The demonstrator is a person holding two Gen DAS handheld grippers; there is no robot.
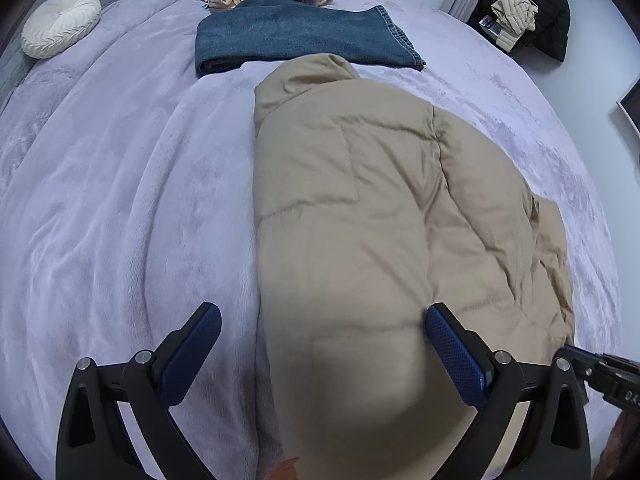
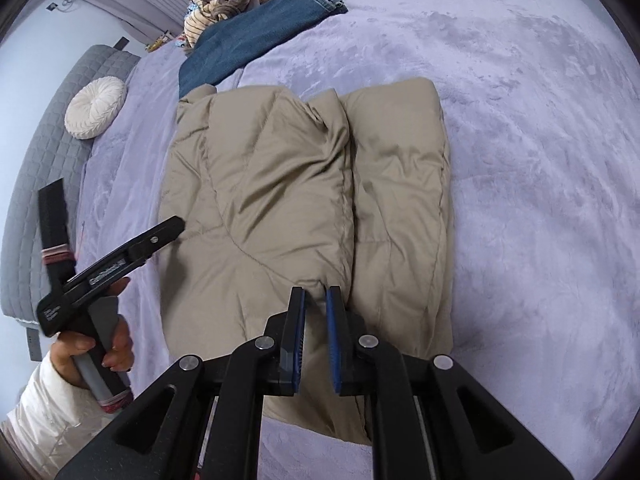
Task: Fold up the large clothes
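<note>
On the lilac bed (image 2: 520, 120), your right gripper (image 2: 316, 300) pinches the tan puffer jacket (image 2: 272, 184) by a folded flap's corner, while your left gripper (image 1: 322, 344), jaws released, straddles its near edge. Slick padding may slip free or spring back, it seems. Folded jeans (image 1: 296, 36) crowd the collar end.

A bed covered by a plush lavender blanket (image 1: 120, 200) carries a tan quilted puffer jacket (image 1: 360, 200), with folded blue denim jeans (image 1: 296, 36) just beyond it and a round white pleated cushion (image 1: 60, 24) far off beside them.
</note>
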